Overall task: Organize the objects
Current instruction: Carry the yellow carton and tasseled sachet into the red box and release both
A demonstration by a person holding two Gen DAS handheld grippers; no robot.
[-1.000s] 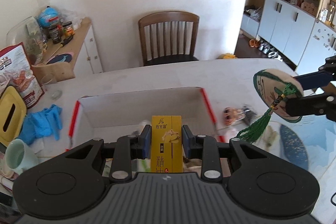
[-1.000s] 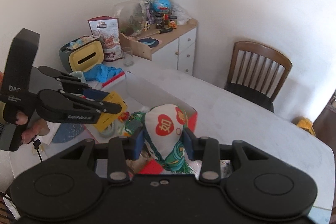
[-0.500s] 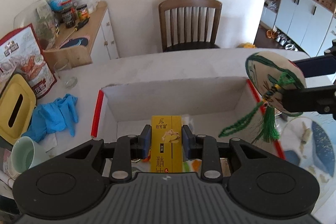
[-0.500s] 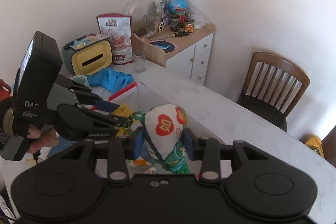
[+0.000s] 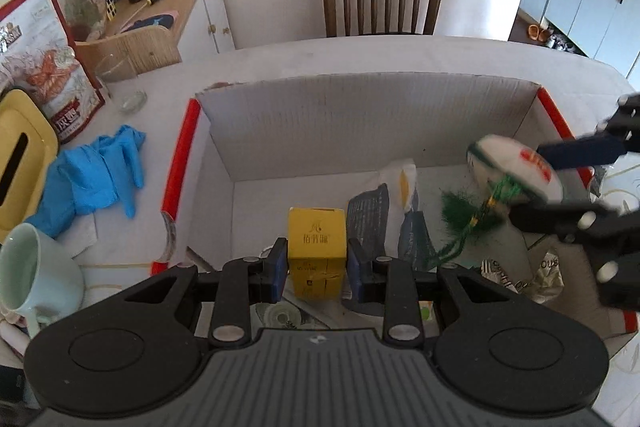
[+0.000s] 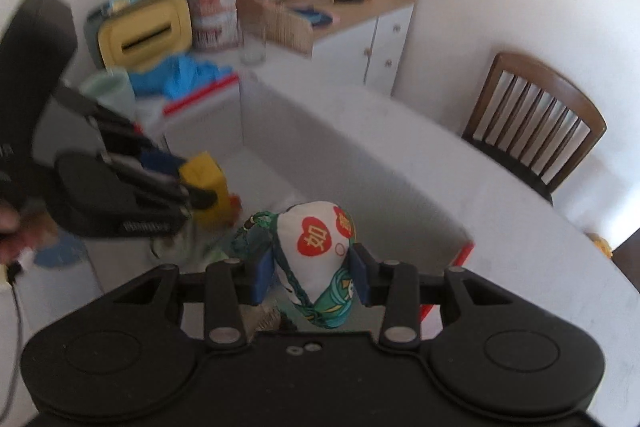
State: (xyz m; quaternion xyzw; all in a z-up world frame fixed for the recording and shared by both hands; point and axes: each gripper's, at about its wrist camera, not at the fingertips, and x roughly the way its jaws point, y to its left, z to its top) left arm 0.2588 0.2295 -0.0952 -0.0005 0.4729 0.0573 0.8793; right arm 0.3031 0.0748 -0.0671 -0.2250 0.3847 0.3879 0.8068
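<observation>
Basically, left gripper (image 5: 317,263) pinches the stiff, light yellow carton (image 5: 317,249) by its sides over the box (image 5: 360,115), while right gripper (image 6: 313,277) squeezes the soft, squashy pouch (image 6: 318,251) mid-body above it.

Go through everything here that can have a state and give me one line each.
Left hand-held gripper: shut on yellow carton.
Right hand-held gripper: shut on embroidered sachet.
Cardboard box: open-topped, partly filled.
Mint mug: upright.
Drinking glass: upright, looks empty.
Blue gloves: crumpled.
</observation>
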